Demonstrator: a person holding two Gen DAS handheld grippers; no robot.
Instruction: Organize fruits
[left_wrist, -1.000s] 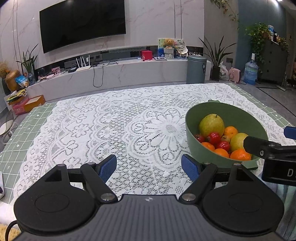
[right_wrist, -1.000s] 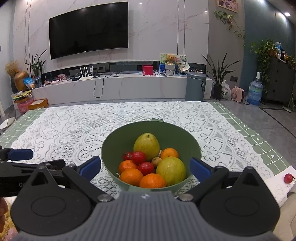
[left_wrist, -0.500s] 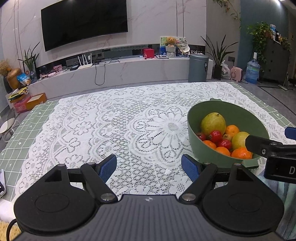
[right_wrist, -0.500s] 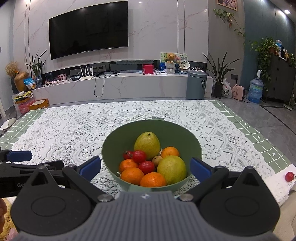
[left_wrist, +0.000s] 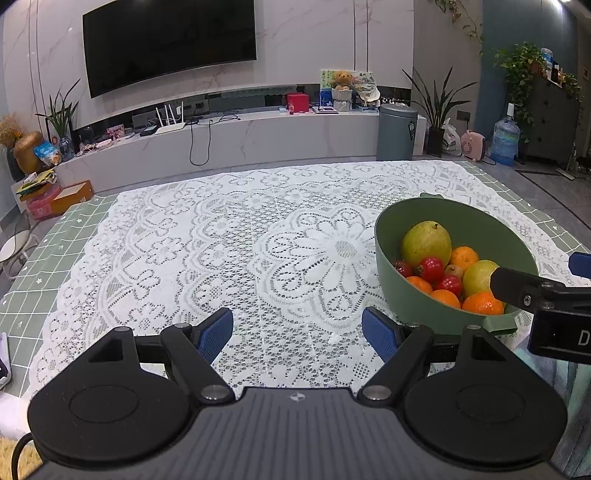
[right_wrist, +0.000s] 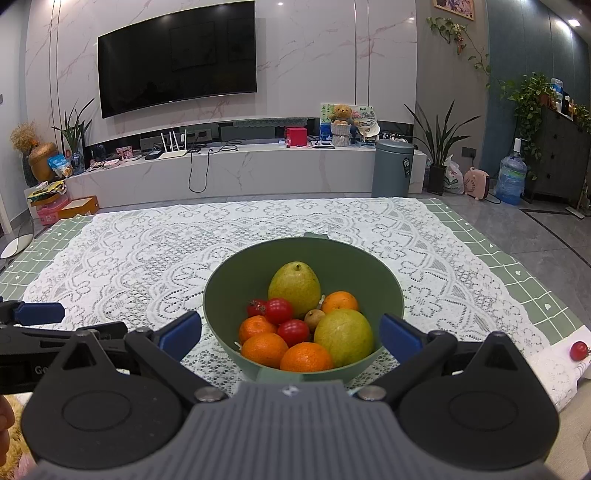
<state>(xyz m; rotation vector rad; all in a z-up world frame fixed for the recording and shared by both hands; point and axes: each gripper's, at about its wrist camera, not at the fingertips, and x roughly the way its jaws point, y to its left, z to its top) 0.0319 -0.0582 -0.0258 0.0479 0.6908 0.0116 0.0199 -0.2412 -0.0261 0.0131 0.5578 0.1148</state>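
Observation:
A green bowl (right_wrist: 218, 295) sits on the lace tablecloth and holds two green pears, several oranges and small red fruits. It also shows in the left wrist view (left_wrist: 391, 266) at the right. My right gripper (right_wrist: 290, 334) is open and empty, its blue pads on either side of the bowl's near rim. My left gripper (left_wrist: 297, 330) is open and empty over bare lace, left of the bowl. A lone red fruit (right_wrist: 578, 350) lies at the table's right front edge.
The white lace cloth (left_wrist: 221, 251) covers a green checked table. The right gripper's arm (left_wrist: 546, 295) crosses the bowl's right side in the left wrist view. The left gripper's finger (right_wrist: 37, 314) shows at the left of the right wrist view.
Both grippers have risen and drawn back slightly; the bowl sits a little lower and farther in both views. Both stay open and empty.

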